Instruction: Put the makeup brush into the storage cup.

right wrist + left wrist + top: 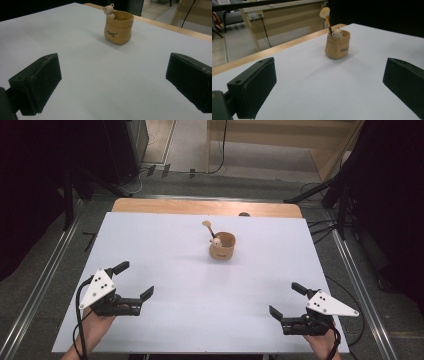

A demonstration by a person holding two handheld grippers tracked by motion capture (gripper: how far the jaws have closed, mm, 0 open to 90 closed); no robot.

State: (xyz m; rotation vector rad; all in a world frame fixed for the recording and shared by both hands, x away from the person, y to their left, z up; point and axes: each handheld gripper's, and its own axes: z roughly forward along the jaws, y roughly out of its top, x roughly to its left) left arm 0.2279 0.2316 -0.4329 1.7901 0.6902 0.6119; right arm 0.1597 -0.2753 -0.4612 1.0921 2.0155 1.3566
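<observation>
Resting low at the near corners of the white desk (pixel 165 320) in the high view, left claw (pixel 134 280) and right claw (pixel 286 300), each in a hand, both spread wide, pinching nothing. Upright at mid-desk, well apart from both, tan pot (pixel 222 247), spoon (pixel 208 227) inside leaning toward far left.

Left gripper view: jaws wide apart, pot (pixel 337 44) ahead between them, spoon (pixel 325 15) handle tilted up-left.

Right gripper view: jaws apart, pot (pixel 118 27) ahead, small bear figure (pixel 109 11) at the rim.

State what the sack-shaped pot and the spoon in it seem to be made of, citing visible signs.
Sack-shaped pot: probably glazed ceramic, judging by its smooth tan surface, soft sheen, moulded folds and printed lettering. Spoon: pale bowl on a dark thin handle, possibly wood or ceramic; too small to tell.
</observation>
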